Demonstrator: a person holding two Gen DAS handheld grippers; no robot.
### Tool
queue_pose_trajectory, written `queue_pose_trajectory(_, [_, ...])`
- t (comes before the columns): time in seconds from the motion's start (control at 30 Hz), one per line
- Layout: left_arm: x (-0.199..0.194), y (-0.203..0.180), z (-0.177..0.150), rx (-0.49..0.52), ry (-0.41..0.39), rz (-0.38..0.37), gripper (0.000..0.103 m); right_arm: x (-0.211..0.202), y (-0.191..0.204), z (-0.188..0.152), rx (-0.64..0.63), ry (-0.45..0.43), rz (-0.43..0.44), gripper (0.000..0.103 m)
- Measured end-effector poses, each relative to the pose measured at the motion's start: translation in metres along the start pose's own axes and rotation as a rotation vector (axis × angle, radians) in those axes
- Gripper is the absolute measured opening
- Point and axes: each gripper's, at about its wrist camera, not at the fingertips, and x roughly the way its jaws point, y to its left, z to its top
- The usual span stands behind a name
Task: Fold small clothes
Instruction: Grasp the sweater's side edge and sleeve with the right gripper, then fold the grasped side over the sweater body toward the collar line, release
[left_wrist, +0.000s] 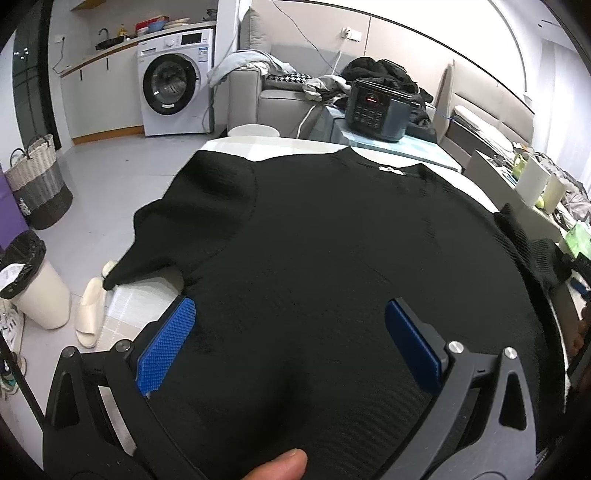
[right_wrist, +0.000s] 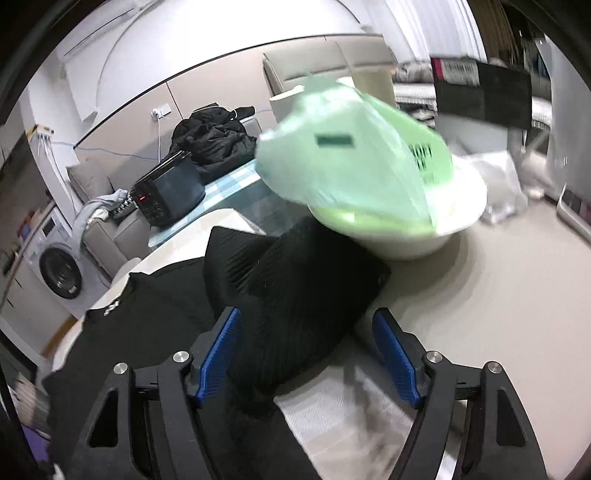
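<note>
- behind the work i see a living room with a washing machine (left_wrist: 173, 79) at the far wall, a grey sofa (left_wrist: 258, 92) and a dark cooker (left_wrist: 380, 110) on a glass side table; the work itself is on a white table (left_wrist: 236, 147)
- on this table the black sweater (left_wrist: 332, 240) lies flat and spread out, its neckline with the small white label (left_wrist: 391, 170) pointing away from me, so its long axis runs from my side to the far side
- my left gripper (left_wrist: 290, 343) is wide open just above the near hem of the body; the cloth passes under and between the two blue pads but i judge it is not pinched; a fingertip of the person shows at the bottom edge of this view
- the left sleeve (left_wrist: 155, 243) hangs over the table edge, toward the floor where a slipper (left_wrist: 90, 314) lies
- my right gripper (right_wrist: 306, 350) is also open, a little less wide; the right sleeve (right_wrist: 295, 295) lies bunched between its pads; the left pad is at the cloth or very near it, the right pad stands clear of it, so nothing is gripped yet
- the right view is blurred, so how close the pad is i cannot tell exactly
- beyond this sleeve, touching or almost touching it, there is a white bowl with a green plastic bag (right_wrist: 351, 166)
- my judgement: the right hand is the nearer one for the first fold; the sleeve lies straight ahead of it, and it must be carried to the left, across the body of the sweater, away from the bowl
</note>
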Motion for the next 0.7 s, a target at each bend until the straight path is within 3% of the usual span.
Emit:
queue_pose_trajectory(0.13, [0.007, 0.003, 0.002, 0.004, 0.001, 0.015, 0.102, -0.004, -0.009, 0.011, -0.048, -0.029, -0.064, 0.075])
queue_pose_trajectory(0.2, [0.012, 0.005, 0.001, 0.003, 0.009, 0.019, 0.102, 0.004, -0.016, 0.018, -0.053, 0.003, -0.081, 0.074])
queue_pose_trajectory(0.3, [0.018, 0.007, 0.0, -0.007, 0.02, 0.018, 0.102, 0.019, -0.021, 0.023, -0.08, 0.069, -0.115, 0.057])
queue_pose_trajectory(0.4, [0.023, 0.01, 0.0, -0.013, 0.026, 0.019, 0.102, 0.025, -0.015, 0.024, -0.176, 0.078, -0.198, 0.044])
queue_pose_trajectory(0.43, [0.025, 0.01, 0.001, -0.015, 0.028, 0.018, 0.102, 0.027, -0.014, 0.024, -0.198, 0.073, -0.201, 0.033])
queue_pose_trajectory(0.47, [0.024, 0.01, 0.0, -0.015, 0.028, 0.017, 0.102, 0.027, -0.012, 0.024, -0.206, 0.072, -0.179, 0.022])
queue_pose_trajectory(0.53, [0.023, 0.01, -0.001, -0.014, 0.025, 0.015, 0.102, 0.028, -0.006, 0.024, -0.225, 0.072, -0.171, 0.012])
queue_pose_trajectory(0.7, [0.015, 0.017, 0.0, -0.02, 0.008, 0.018, 0.102, 0.017, 0.015, 0.019, -0.257, 0.039, -0.051, 0.01])
